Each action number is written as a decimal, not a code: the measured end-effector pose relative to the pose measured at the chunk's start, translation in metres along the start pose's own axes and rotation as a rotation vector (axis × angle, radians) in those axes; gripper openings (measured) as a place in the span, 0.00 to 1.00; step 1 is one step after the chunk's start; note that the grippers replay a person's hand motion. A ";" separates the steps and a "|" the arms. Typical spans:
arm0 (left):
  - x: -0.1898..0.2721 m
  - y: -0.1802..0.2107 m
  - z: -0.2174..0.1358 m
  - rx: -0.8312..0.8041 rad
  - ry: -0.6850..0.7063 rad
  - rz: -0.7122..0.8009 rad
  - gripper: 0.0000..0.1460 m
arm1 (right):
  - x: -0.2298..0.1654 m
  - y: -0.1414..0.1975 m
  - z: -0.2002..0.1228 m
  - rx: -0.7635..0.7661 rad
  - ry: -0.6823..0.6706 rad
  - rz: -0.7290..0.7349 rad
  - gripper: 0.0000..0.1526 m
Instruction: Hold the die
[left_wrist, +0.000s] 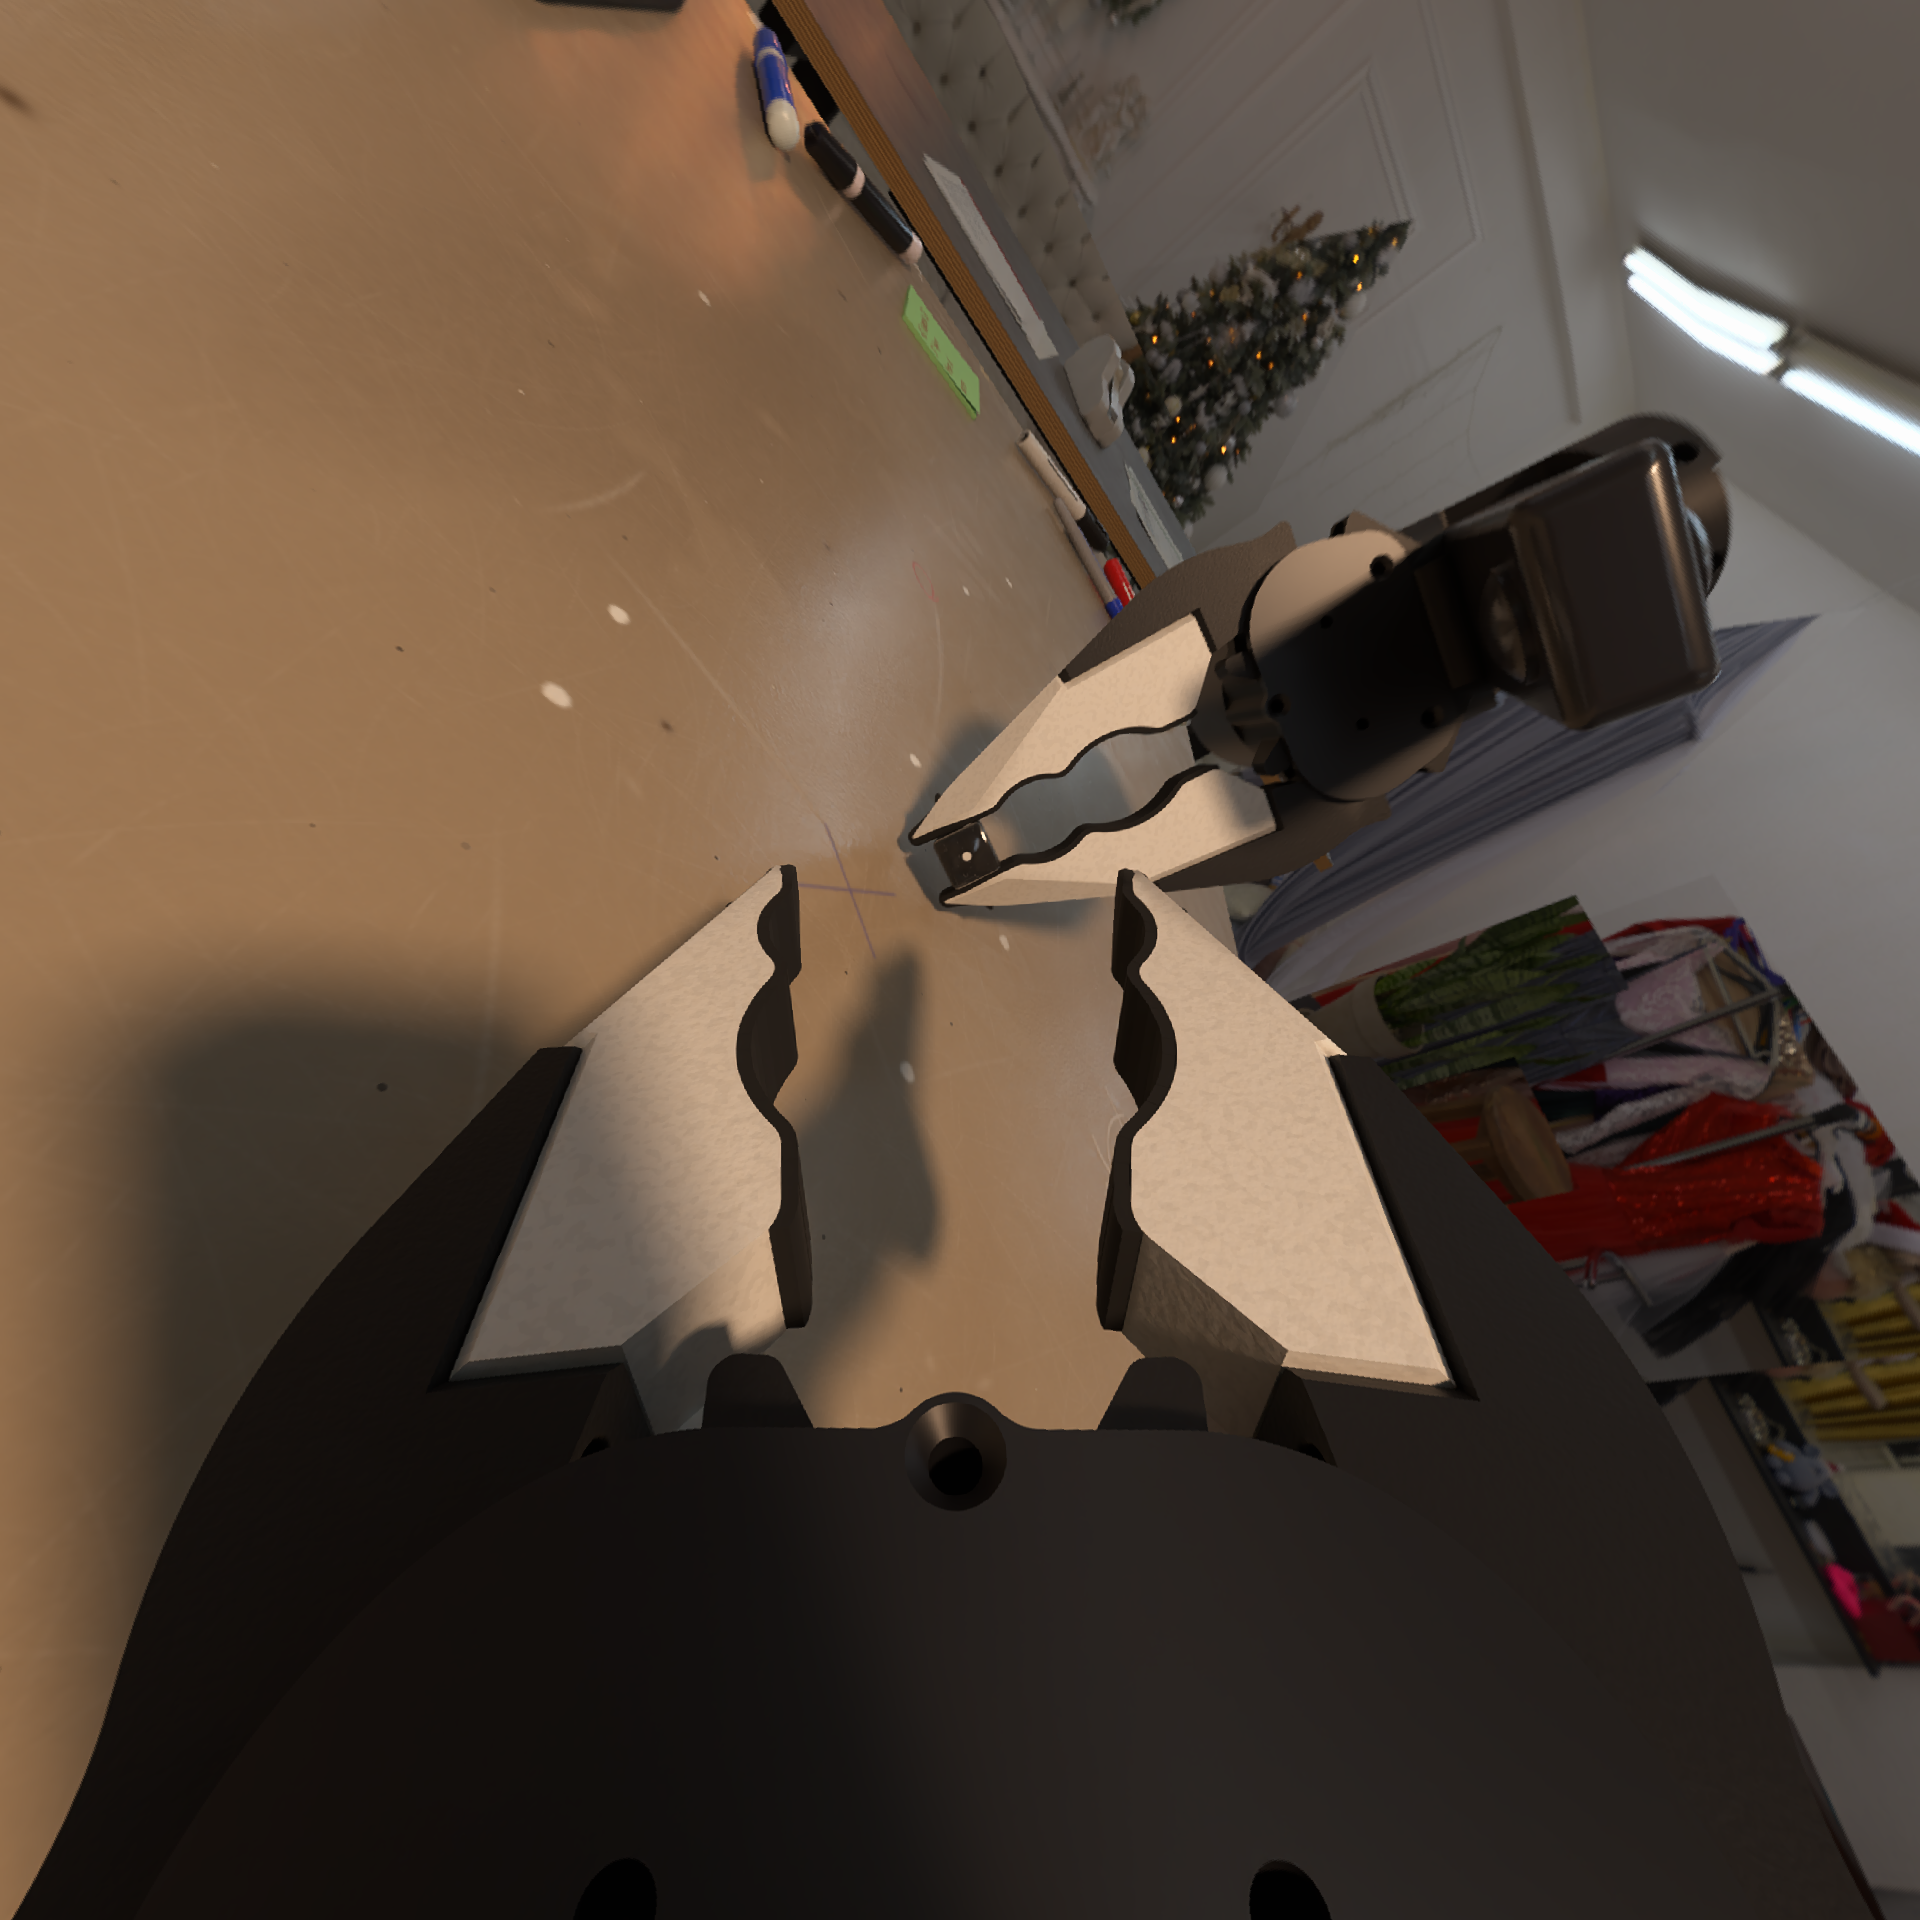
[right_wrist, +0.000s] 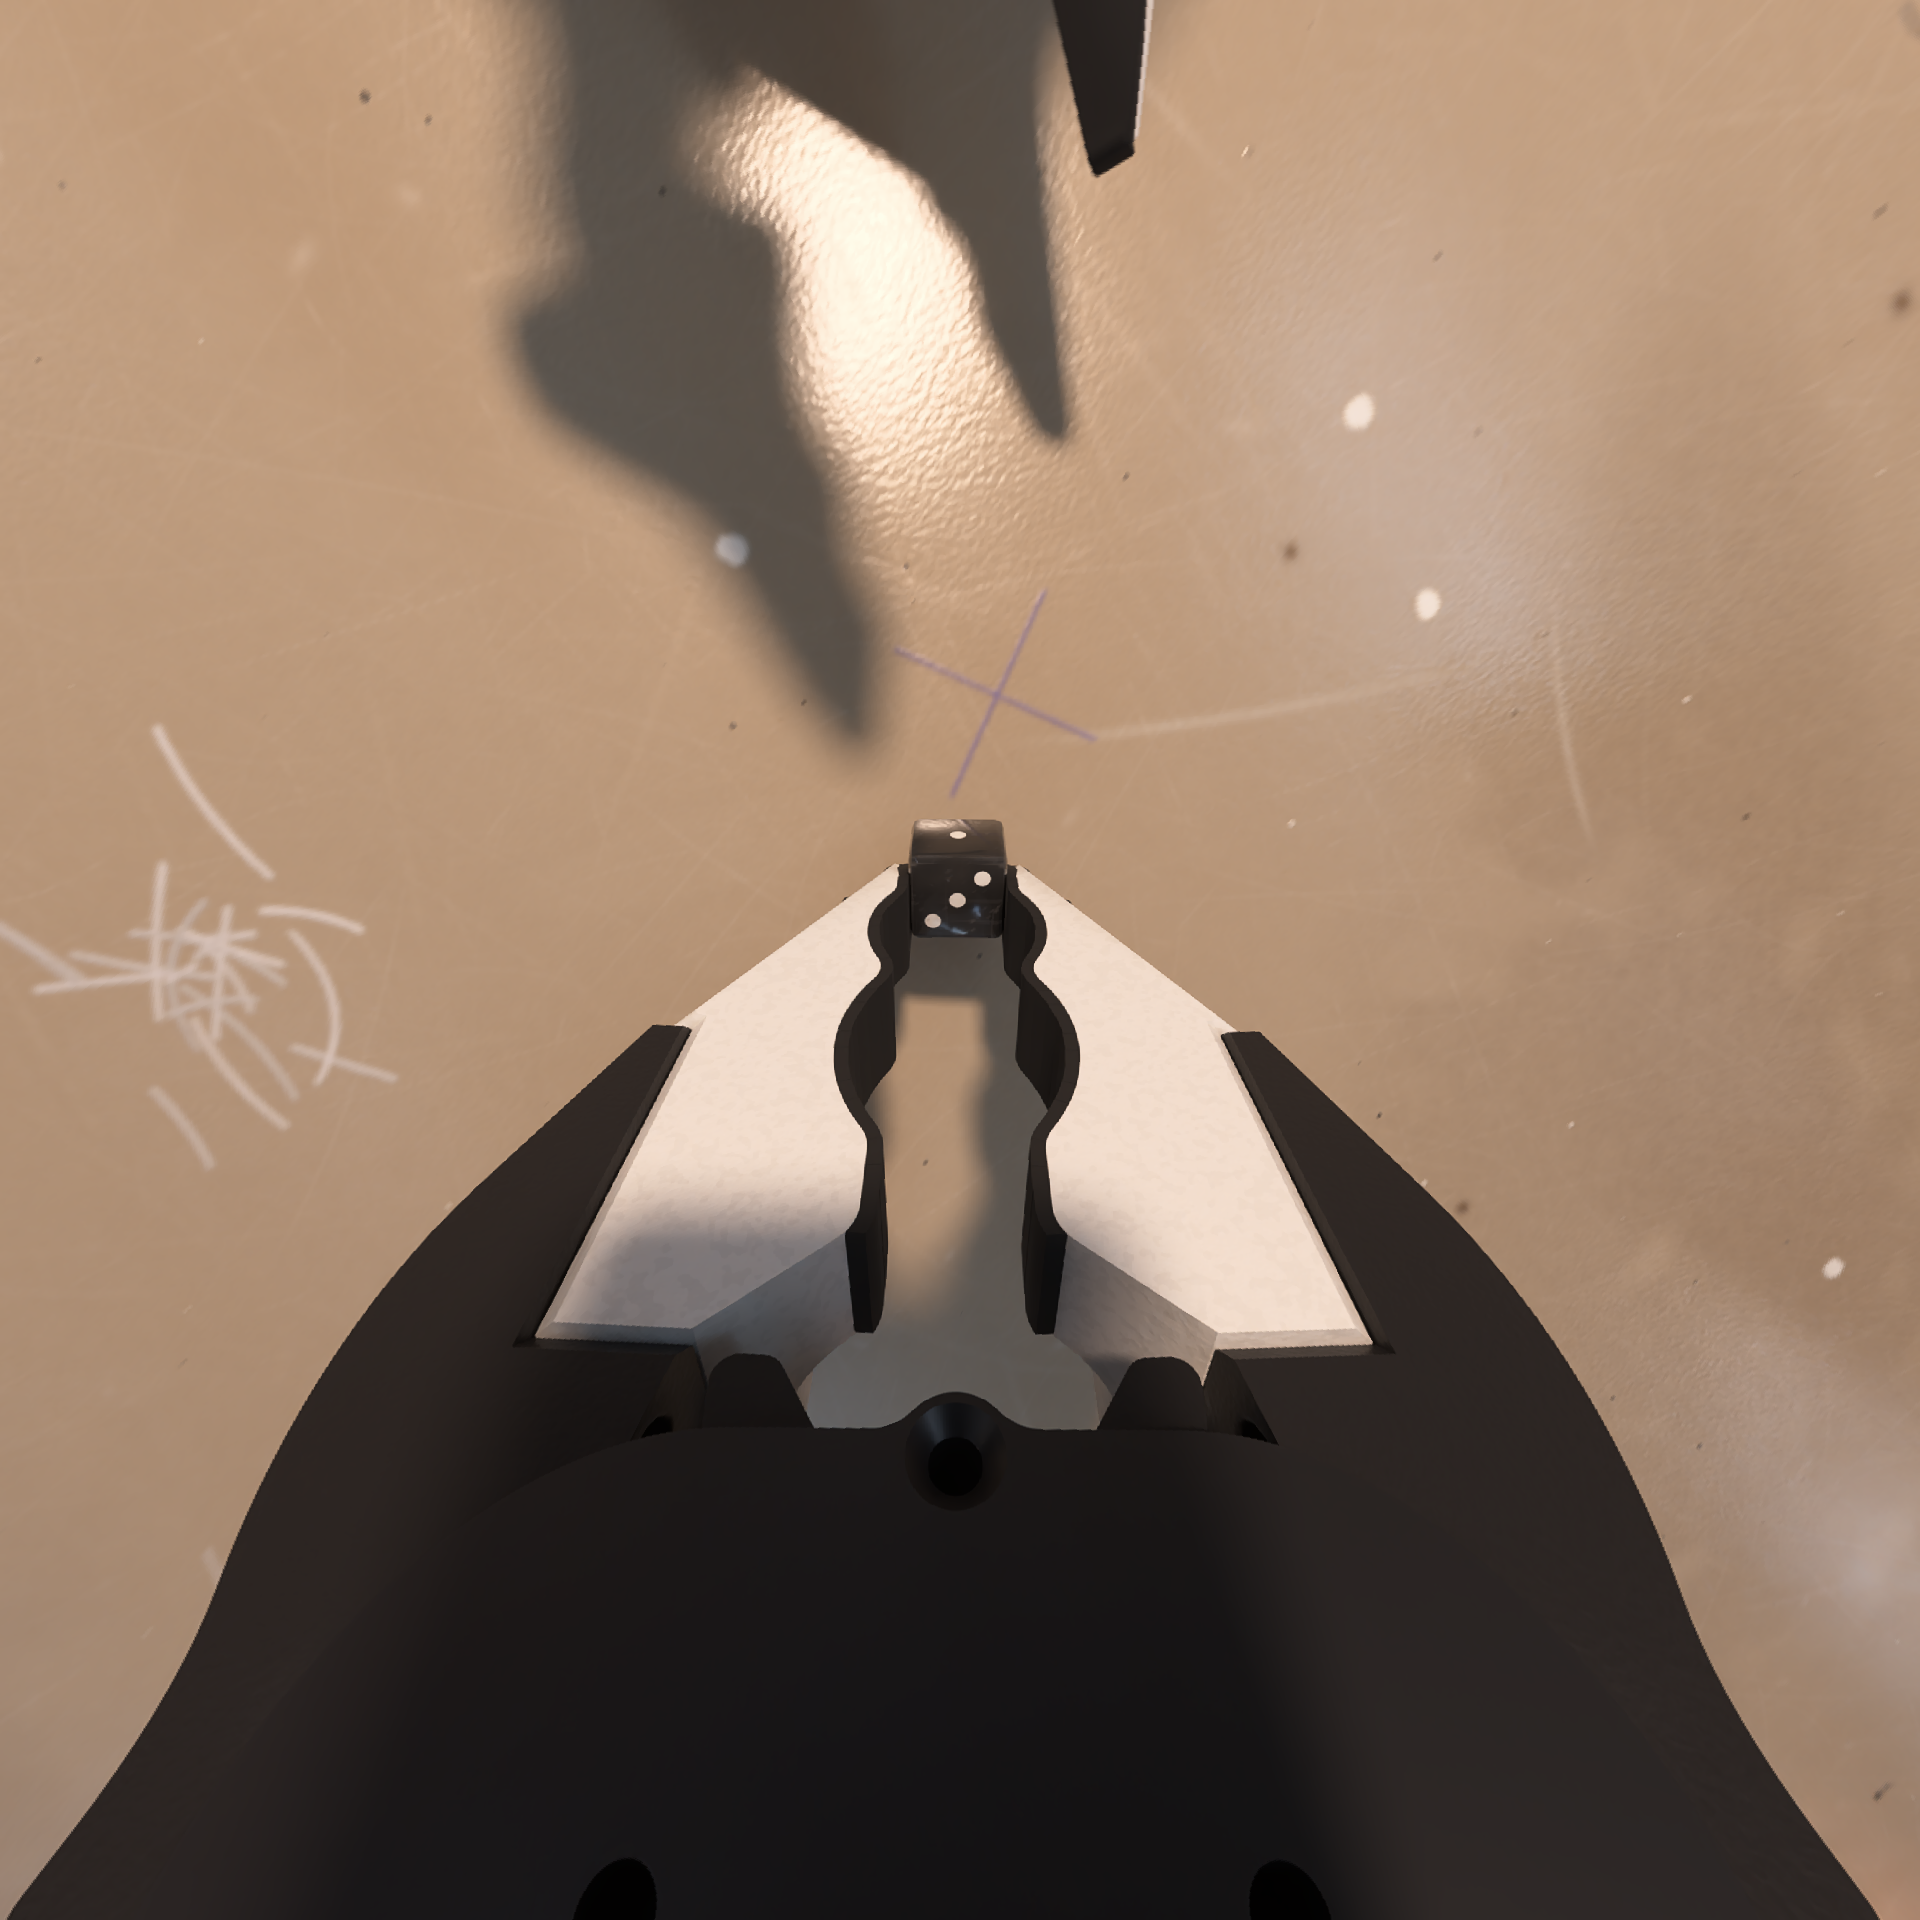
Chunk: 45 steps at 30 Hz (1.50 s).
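Note:
A small black die (right_wrist: 958, 894) with white pips is pinched between the tips of my right gripper (right_wrist: 958, 883), just above the tan table. In the left wrist view the same right gripper (left_wrist: 940, 868) shows ahead and a little right, shut on the die (left_wrist: 964, 855). My left gripper (left_wrist: 956, 883) is open and empty, its fingertips just short of the right gripper's tips. One fingertip (right_wrist: 1110, 94) of the left gripper shows at the top of the right wrist view.
A faint pencilled cross (right_wrist: 995, 698) marks the table just beyond the die. Markers (left_wrist: 774, 88) (left_wrist: 862, 192), a green strip (left_wrist: 940, 353) and more pens (left_wrist: 1091, 540) lie along the table's far edge (left_wrist: 997, 343). White scribbles (right_wrist: 208, 977) mark the table at left.

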<state>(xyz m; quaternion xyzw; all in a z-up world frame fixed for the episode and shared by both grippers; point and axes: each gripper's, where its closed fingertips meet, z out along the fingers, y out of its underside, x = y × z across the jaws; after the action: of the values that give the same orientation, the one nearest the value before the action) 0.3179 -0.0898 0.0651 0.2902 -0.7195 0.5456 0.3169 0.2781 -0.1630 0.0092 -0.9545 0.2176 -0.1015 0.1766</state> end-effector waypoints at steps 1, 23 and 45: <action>0.000 0.002 0.001 -0.009 0.001 0.009 0.41 | -0.002 0.002 -0.002 -0.021 -0.015 0.003 0.11; 0.010 0.046 0.024 -0.269 0.025 0.114 0.12 | -0.016 0.017 -0.013 -0.098 -0.113 -0.006 0.11; -0.017 -0.134 -0.300 0.487 -0.905 0.280 0.33 | -0.014 0.022 -0.009 -0.090 -0.114 0.009 0.11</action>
<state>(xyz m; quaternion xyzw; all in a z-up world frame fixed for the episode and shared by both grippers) 0.4728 0.1701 0.1934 0.4630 -0.6686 0.5541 -0.1777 0.2547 -0.1773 0.0075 -0.9648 0.2159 -0.0362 0.1459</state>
